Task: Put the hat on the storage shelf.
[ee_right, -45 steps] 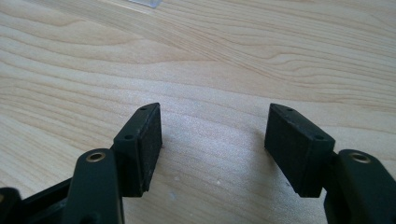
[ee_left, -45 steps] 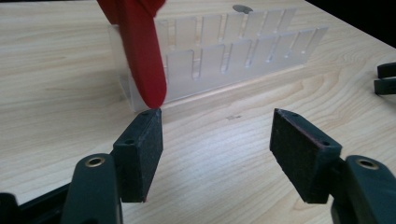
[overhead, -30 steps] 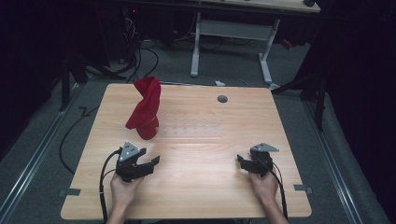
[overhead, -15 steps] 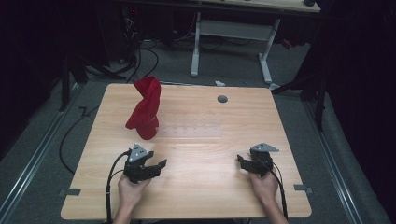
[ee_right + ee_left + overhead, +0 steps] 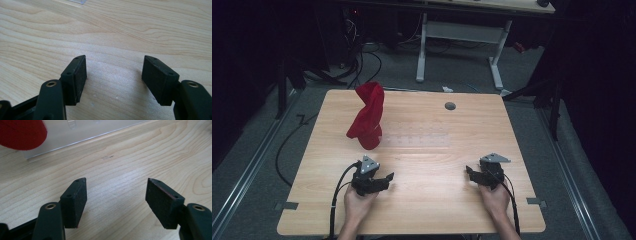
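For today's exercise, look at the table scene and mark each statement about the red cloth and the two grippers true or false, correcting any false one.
1. The crumpled red cloth stands bunched up on the wooden table. True.
2. The left gripper holds the cloth. False: its jaws are open with nothing between them, apart from the cloth.
3. The right gripper is open above bare wood. True.
4. The cloth lies nearer the right gripper. False: it is nearer the left one.
5. A clear plastic sheet lies flat beside the cloth. True.
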A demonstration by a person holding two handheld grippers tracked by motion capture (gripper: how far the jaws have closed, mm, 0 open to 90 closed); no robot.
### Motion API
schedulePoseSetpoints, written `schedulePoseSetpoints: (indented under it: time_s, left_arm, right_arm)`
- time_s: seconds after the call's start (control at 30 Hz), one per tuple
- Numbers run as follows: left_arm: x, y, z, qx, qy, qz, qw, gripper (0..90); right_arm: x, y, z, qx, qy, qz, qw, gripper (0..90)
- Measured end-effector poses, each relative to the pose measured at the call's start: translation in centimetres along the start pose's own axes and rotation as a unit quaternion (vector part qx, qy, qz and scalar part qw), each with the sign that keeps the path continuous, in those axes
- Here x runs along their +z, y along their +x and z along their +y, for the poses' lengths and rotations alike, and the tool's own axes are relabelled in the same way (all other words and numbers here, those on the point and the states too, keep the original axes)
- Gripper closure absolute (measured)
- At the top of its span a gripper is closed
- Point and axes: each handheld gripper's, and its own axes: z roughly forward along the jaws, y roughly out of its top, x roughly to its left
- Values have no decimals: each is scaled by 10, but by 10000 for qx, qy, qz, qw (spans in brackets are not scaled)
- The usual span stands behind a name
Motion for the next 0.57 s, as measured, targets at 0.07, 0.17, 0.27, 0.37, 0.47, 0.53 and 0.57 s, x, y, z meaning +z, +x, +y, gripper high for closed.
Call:
schedulePoseSetpoints:
  time_s: [0.07, 0.17, 0.27, 0.37, 0.47, 0.53, 0.57]
  left_arm:
    - [2, 1, -2, 17, -8, 55, 10000, 338]
    - [6, 2, -4, 122, -16, 138, 9998, 335]
    - [9, 3, -9, 246, 32, 221, 9994, 329]
    - [12, 3, -13, 397, 132, 361, 9985, 308]
    - [13, 3, -13, 369, 144, 352, 9986, 307]
    - [13, 3, -13, 374, 147, 353, 9986, 303]
    - [13, 3, -13, 376, 158, 342, 9986, 300]
  right_arm:
    - [0, 0, 0, 0, 0, 0, 10000, 368]
    - [0, 0, 0, 1, 0, 3, 10000, 368]
    - [0, 0, 0, -2, 0, 2, 10000, 368]
    - [0, 0, 0, -2, -1, 1, 10000, 368]
    - [0, 0, 0, -4, -2, 1, 10000, 368]
    - [0, 0, 0, 0, 0, 3, 10000, 368]
    - [0, 0, 0, 1, 0, 4, 10000, 368]
